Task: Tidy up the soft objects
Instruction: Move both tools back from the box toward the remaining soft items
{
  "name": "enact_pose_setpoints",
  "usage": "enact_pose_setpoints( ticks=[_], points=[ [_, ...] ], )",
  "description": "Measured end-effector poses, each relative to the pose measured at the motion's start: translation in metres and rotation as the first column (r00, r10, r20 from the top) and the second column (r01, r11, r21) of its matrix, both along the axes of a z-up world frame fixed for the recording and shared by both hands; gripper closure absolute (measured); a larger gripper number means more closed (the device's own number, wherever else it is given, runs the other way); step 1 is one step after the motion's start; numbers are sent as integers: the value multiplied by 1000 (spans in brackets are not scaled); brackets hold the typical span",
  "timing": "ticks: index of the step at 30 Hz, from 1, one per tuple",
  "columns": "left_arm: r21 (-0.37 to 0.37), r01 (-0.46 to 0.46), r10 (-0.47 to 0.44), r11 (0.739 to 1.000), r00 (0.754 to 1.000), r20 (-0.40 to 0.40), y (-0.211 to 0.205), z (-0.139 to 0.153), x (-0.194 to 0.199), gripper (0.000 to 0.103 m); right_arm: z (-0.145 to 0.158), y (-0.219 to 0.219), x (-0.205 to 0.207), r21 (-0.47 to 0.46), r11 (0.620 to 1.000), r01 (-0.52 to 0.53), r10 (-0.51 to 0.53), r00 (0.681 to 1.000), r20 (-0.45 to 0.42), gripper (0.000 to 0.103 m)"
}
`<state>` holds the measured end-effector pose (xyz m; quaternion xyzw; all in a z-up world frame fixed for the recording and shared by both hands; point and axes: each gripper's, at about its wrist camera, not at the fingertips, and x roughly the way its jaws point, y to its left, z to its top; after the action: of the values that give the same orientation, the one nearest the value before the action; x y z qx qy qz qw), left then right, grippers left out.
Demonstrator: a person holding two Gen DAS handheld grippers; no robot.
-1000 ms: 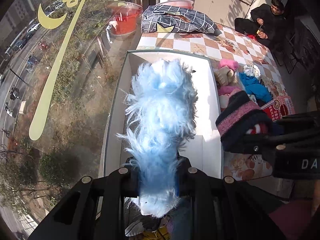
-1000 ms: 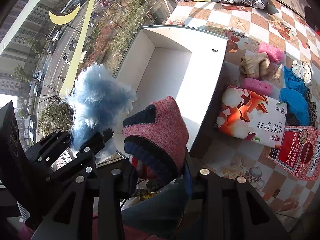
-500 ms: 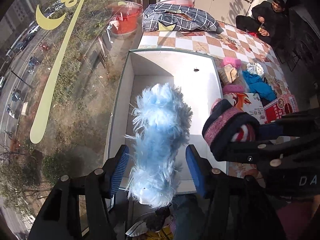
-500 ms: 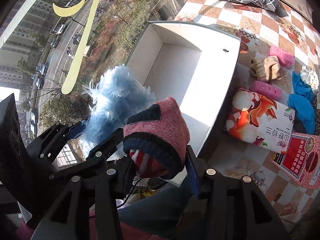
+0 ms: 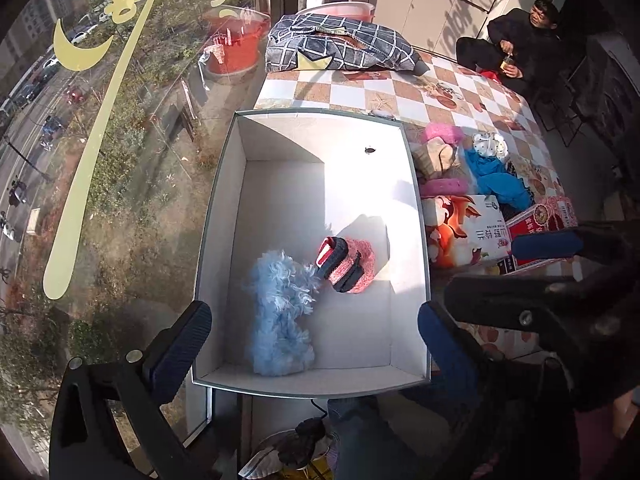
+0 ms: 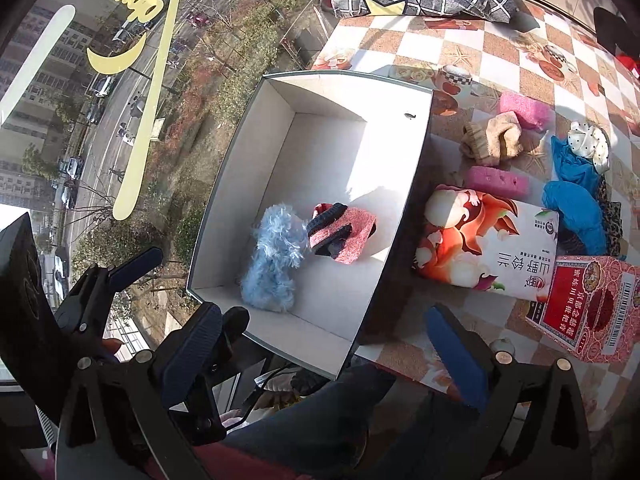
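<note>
You have one white box (image 6: 404,184) holding two soft items: one blue fluffy piece (image 6: 272,260), one pink-navy knit (image 6: 344,234); two pink sponges (image 6: 496,178), two cartons (image 6: 486,246).

Both fisheye cameras are looking steeply down from above the near edge of the white box (image 5: 416,208) — neither is sitting close to it. The left wrist view is facing it squarely, toward 12 o'clock. The right wrist view is hanging further right, angling toward 11 o'clock. Both are sharing the box interior, the checkered tablecloth (image 6: 496,44) at 1 o'clock, and the window (image 5: 100,160) at 9 o'clock.
</note>
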<state>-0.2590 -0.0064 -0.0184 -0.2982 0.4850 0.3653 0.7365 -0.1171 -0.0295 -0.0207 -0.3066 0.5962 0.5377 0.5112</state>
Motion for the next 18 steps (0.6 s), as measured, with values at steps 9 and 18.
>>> enact_pose_setpoints(
  ticks=[9,18],
  points=[
    [0,3,-3,1000,1000,4,0,0,1,0,4,-9,7,4,1000,28,-28,1000,7,0],
    [-32,20,-20,999,1000,24,0,-3,8,0,8,-20,17,13,998,67,-67,997,28,0]
  ],
)
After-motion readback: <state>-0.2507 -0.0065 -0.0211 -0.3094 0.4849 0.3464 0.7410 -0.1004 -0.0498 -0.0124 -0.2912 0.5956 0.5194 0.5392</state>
